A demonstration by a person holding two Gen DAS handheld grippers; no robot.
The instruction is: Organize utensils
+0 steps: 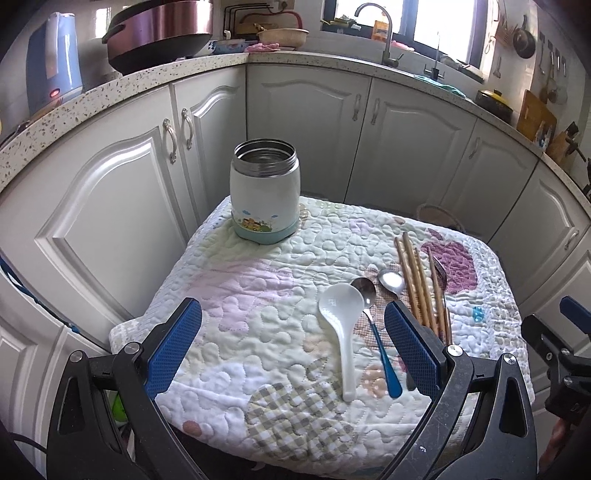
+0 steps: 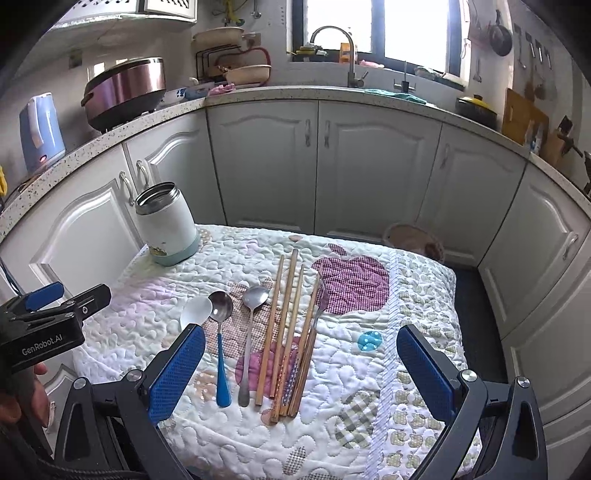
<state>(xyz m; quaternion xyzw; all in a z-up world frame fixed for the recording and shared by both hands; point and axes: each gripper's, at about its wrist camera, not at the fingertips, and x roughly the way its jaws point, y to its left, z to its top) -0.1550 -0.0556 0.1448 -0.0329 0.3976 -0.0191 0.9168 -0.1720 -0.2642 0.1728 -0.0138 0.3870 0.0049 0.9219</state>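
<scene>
A white steel-rimmed jar stands open and upright at the far left of the quilted cloth. Lying side by side are a white ceramic spoon, a blue-handled spoon, an all-metal spoon, several wooden chopsticks and a fork. My left gripper hangs open near the cloth's front edge, just left of the spoons. My right gripper is open, its fingers straddling the utensil handles from above and in front.
White cabinet doors wrap around the cloth-covered stand on three sides. The speckled counter holds a blue kettle and a pink cooker. A woven basket sits on the floor behind the stand.
</scene>
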